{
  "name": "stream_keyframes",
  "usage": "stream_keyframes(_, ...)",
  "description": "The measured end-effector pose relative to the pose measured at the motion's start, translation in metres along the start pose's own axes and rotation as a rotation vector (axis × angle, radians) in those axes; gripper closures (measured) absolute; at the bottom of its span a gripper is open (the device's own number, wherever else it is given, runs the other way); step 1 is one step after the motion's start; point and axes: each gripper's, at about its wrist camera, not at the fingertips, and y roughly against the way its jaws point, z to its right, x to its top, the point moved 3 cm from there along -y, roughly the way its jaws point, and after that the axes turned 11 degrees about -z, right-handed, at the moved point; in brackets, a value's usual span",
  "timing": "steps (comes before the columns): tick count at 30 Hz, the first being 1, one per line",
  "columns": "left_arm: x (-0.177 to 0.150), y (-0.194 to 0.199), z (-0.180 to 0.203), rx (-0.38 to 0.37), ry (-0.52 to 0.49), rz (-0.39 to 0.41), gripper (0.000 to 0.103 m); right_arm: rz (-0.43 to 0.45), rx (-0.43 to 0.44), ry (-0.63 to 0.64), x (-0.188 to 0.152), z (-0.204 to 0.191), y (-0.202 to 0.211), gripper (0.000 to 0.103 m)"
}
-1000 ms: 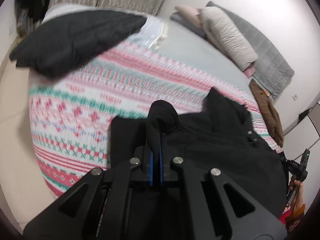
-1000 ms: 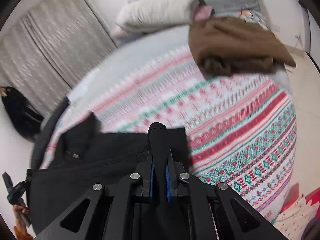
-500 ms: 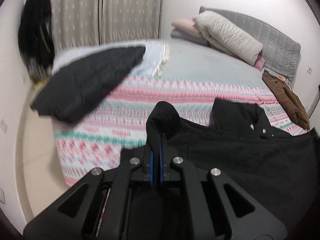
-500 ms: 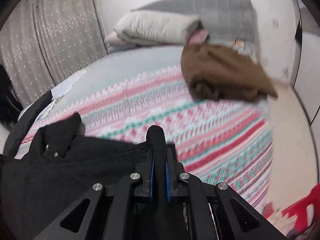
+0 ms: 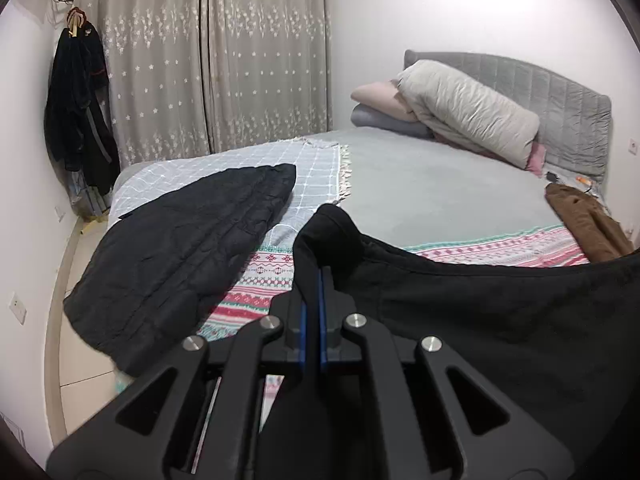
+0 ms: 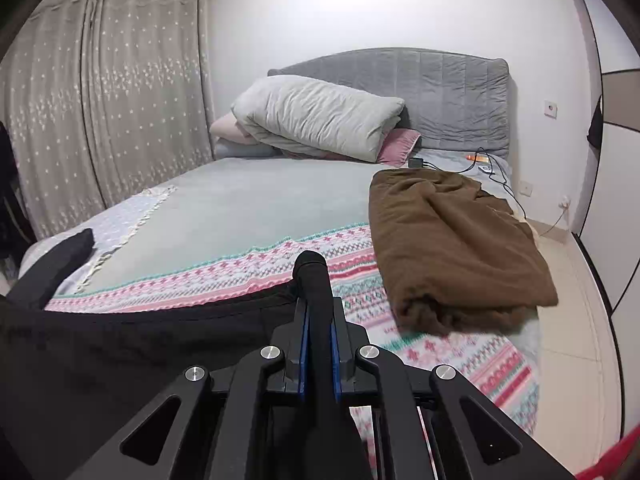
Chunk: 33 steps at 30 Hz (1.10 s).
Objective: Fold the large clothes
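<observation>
The left gripper (image 5: 312, 280) is clamped on one corner of the black garment (image 5: 500, 320), the right gripper (image 6: 316, 304) on the other – stretching its edge taut above the bed (image 6: 260, 200), probably to lay it flat for folding.

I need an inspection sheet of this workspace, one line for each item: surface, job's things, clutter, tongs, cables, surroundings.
Surface: bed with grey sheet; patterned blanket over its near end.
Job's things: black garment held up between both tongs, above the blanket.
Clutter: black quilted garment at the bed's left edge; folded brown garment at the right edge; rolled duvet and pillows at the headboard.
Tongs: left tongs shut on the black garment; right tongs shut on it too.
Cables: black cable with small devices near the headboard.
Surroundings: curtains; dark clothes hanging on the wall.
</observation>
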Motion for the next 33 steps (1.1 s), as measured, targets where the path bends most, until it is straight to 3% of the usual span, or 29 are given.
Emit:
stream_keyframes(5, -0.013, -0.059, 0.006, 0.034, -0.017, -0.094, 0.097, -0.081, -0.026, 0.027, 0.001, -0.011, -0.057, 0.095)
stream_keyframes(10, -0.049, -0.13, 0.004, 0.03, -0.02, -0.296, 0.096, -0.223, -0.054, 0.077, -0.028, -0.02, -0.128, 0.095)
stream_keyframes(15, -0.062, -0.153, 0.0, 0.022, 0.01, -0.413, 0.094, -0.349, -0.021, 0.03, -0.048, -0.014, -0.166, 0.092)
stream_keyframes(17, -0.063, -0.155, -0.004, 0.055, 0.034, -0.427, 0.092, -0.372, -0.018, 0.009, -0.049, -0.009, -0.17, 0.084)
stream_keyframes(20, -0.061, -0.151, -0.014, 0.074, 0.085, -0.438, 0.071, -0.379, -0.029, -0.016, -0.049, -0.006, -0.17, 0.07)
stream_keyframes(22, -0.058, -0.141, -0.02, 0.082, 0.104, -0.435, 0.064, -0.38, -0.06, -0.028, -0.048, 0.0, -0.163, 0.053)
stream_keyframes(26, -0.047, -0.121, -0.009, 0.096, 0.07, -0.398, 0.048, -0.38, -0.058, -0.023, -0.045, -0.001, -0.141, 0.045)
stream_keyframes(28, -0.043, -0.104, 0.009, 0.074, 0.032, -0.362, 0.031, -0.36, -0.031, -0.003, -0.041, -0.013, -0.127, 0.039)
stream_keyframes(30, -0.042, -0.088, 0.039, 0.023, -0.02, -0.348, 0.022, -0.332, 0.023, 0.024, -0.037, -0.035, -0.112, 0.034)
stream_keyframes(33, -0.048, -0.081, 0.085, -0.071, -0.108, -0.391, 0.021, -0.309, 0.133, 0.109, -0.037, -0.09, -0.091, 0.024)
